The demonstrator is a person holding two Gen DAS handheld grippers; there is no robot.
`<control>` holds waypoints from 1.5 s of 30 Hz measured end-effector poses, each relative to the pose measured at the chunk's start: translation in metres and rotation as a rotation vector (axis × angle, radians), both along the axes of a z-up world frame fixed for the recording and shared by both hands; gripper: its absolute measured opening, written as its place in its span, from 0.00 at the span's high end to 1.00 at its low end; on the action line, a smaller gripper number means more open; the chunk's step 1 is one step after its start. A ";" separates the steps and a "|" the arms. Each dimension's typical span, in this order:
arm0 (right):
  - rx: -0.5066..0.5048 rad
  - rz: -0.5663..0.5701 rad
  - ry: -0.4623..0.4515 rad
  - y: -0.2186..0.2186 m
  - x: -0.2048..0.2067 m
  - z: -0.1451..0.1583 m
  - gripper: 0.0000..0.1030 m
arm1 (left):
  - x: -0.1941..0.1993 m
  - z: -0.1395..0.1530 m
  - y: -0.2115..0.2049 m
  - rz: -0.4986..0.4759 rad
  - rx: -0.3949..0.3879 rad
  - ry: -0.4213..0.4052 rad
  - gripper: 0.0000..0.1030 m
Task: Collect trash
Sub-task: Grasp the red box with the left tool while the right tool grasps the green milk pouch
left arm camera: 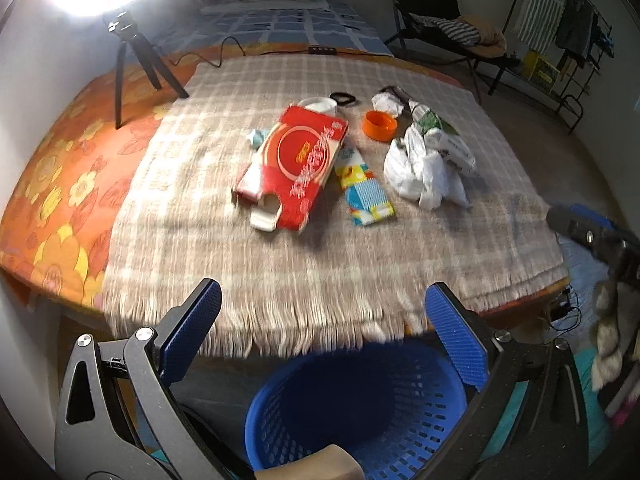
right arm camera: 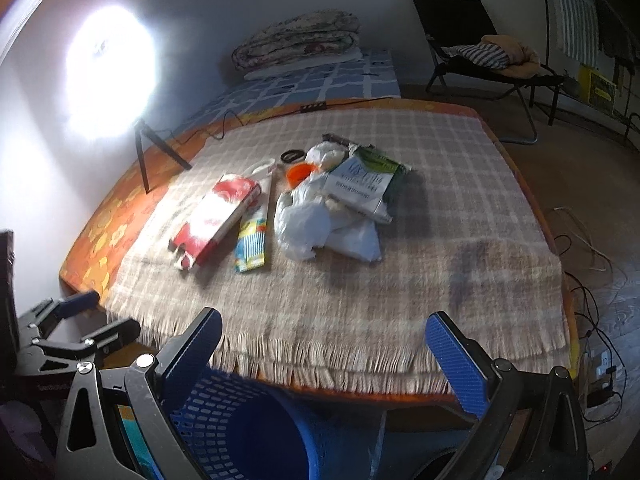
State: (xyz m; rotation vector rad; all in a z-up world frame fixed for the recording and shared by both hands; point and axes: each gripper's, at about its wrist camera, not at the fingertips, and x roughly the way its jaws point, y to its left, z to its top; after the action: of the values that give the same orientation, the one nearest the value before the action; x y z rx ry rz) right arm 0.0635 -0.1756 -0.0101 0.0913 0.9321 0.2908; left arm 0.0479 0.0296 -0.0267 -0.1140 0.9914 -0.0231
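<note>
Trash lies on a checked blanket over a bed: a flattened red carton, a colourful wrapper, crumpled white plastic bags, a green-and-white packet and an orange lid. A blue perforated basket stands on the floor below the blanket's fringe. My left gripper is open above the basket, holding nothing. My right gripper is open too, over the fringe. Each gripper shows at the edge of the other's view.
A small black tripod with a bright lamp stands at the bed's far left. A black folding chair with clothes sits at the back right. Cables and a power strip lie on the floor right of the bed. A folded quilt rests behind.
</note>
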 end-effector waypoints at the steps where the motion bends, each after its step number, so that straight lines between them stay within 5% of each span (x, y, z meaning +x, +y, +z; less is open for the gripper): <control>1: 0.000 0.004 0.002 -0.002 0.007 0.003 0.00 | 0.006 0.003 0.001 -0.005 0.001 -0.002 0.00; 10: -0.078 0.008 -0.014 -0.007 0.085 0.025 0.00 | 0.071 0.000 0.017 -0.016 -0.012 0.038 0.00; 22: 0.047 -0.086 0.209 -0.022 0.194 -0.037 0.01 | 0.145 -0.037 0.025 -0.071 0.037 0.118 0.00; 35: 0.085 -0.130 0.303 -0.015 0.240 -0.078 0.03 | 0.180 -0.068 0.018 -0.109 0.086 0.181 0.08; 45: 0.135 -0.135 0.364 -0.012 0.249 -0.095 0.16 | 0.181 -0.069 0.014 -0.131 0.114 0.158 0.15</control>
State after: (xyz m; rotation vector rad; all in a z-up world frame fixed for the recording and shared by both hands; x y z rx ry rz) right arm 0.3129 -0.1878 -0.1049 0.3387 1.2607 0.2140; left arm 0.2286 0.0431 -0.0957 0.0545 1.1550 -0.0783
